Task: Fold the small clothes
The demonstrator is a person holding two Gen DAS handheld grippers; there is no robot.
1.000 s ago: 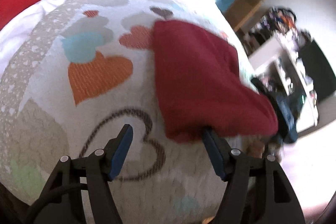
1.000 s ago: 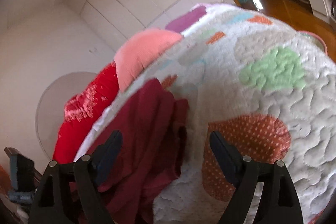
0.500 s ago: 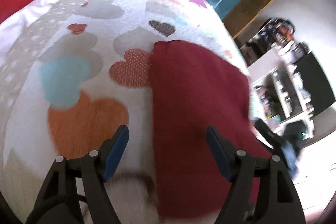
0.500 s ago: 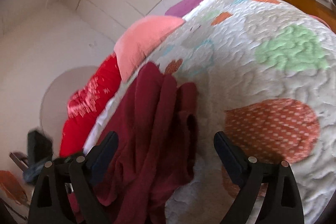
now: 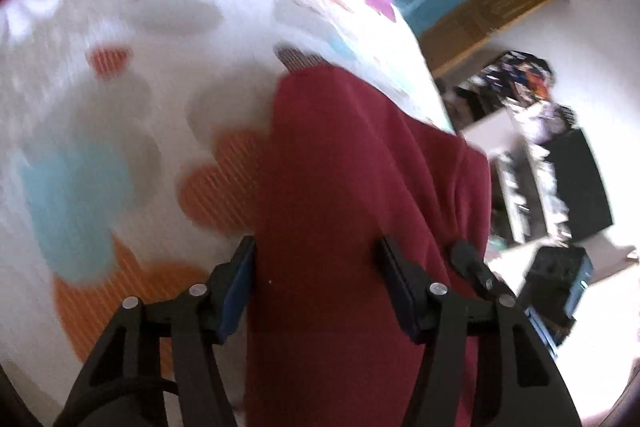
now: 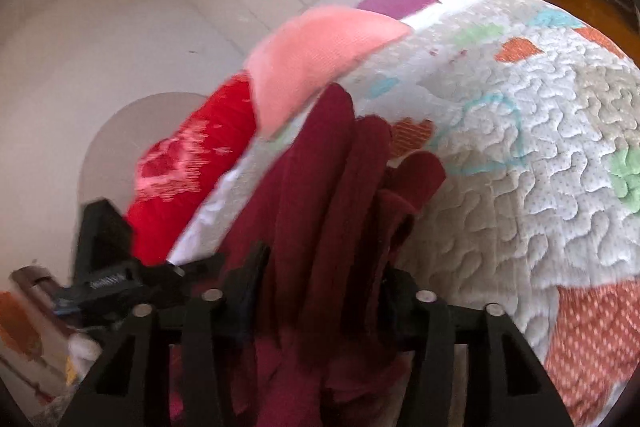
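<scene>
1. Maroon garment (image 5: 352,187) lies on the quilted bed (image 5: 120,115).
2. Left tool (image 5: 316,279) and right tool (image 6: 320,279) stand apart, straddling cloth, unclamped.
3. Risk: bunched folds (image 6: 340,187) get pinched together, skewing the fold.

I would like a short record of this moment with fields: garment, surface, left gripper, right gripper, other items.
garment: dark red garment, bunched in folds in the right wrist view
surface: quilted bedspread with coloured hearts
left gripper: left gripper, fingers either side of the garment, not closed
right gripper: right gripper, fingers astride the bunched cloth, grip unclear
other items: pink pillow, red pillow
</scene>
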